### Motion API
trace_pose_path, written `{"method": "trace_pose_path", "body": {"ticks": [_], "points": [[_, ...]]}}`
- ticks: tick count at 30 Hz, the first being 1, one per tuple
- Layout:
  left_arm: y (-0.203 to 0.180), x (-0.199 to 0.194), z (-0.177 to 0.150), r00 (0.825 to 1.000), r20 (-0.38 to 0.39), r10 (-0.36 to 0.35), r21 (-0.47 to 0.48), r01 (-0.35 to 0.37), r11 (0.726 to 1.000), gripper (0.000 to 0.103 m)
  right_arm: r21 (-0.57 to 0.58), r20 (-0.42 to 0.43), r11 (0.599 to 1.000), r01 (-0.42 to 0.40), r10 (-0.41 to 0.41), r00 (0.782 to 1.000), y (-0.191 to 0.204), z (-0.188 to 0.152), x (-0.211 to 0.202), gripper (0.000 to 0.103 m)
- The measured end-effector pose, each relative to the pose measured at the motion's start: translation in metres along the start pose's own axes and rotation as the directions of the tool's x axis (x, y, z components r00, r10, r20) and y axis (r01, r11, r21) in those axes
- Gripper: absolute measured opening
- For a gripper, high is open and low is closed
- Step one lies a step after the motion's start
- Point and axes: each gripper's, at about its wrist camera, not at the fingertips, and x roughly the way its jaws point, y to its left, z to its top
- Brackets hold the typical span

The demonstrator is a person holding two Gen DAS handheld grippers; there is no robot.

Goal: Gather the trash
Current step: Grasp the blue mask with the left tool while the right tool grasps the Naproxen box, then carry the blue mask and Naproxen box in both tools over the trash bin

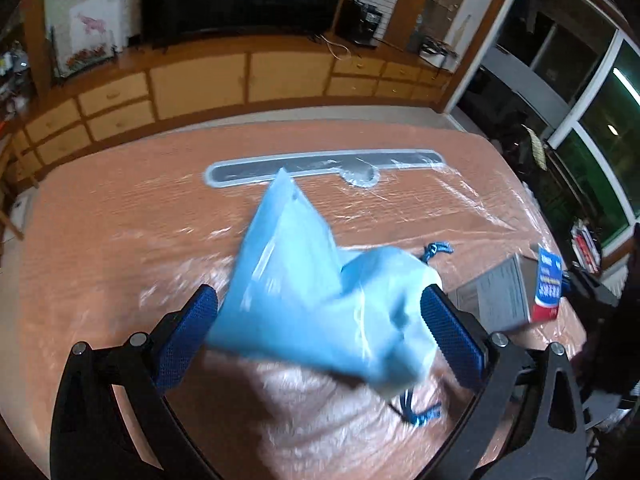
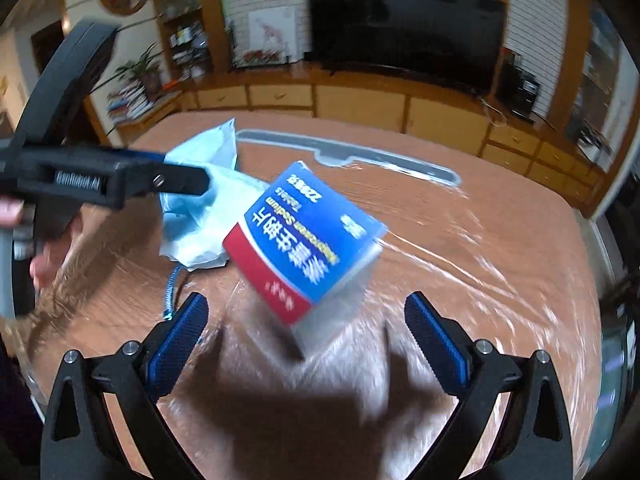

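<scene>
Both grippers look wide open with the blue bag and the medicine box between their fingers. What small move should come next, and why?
Probably draw both grippers back: the left gripper and right gripper stand open, the blue bag and medicine box look released and blurred over the table, gripped by neither.

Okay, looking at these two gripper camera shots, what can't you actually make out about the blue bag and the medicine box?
- Blue bag, left wrist view: motion blur hides whether anything is inside; it also covers the table beneath.
- Medicine box, right wrist view: smeared by motion, small print unreadable; whether it rests on the table or is in mid-air is unclear.
- Same box, left wrist view: small and partly hidden by the right gripper near the frame edge.
</scene>
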Motion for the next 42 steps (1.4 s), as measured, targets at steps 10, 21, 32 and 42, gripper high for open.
{"method": "trace_pose_path", "body": {"ticks": [10,21,32,42], "points": [[0.001,0.020,-0.001,0.999,-0.019,-0.050,0.007,0.050,0.999,0.085,0.067,-0.033,0.993,-0.101,0.103,0.994,-0.012,0.004,0.017,0.062],[-0.012,-0.004,-0.016,0.996,0.028,-0.081,0.017,0.080,0.997,0.047,0.133,0.024,0.984,-0.118,0.116,0.993,-0.017,0.001,-0.010,0.061],[-0.028,-0.054,-0.047,0.990,0.109,-0.085,0.014,0.084,0.996,0.045,0.143,0.062,0.985,-0.096,0.088,0.994,-0.008,-0.006,-0.049,0.061],[-0.048,-0.081,-0.092,0.993,0.110,-0.036,0.034,0.033,0.999,0.045,0.154,0.030,0.985,-0.074,0.070,0.997,0.017,-0.042,-0.078,0.061]]}}
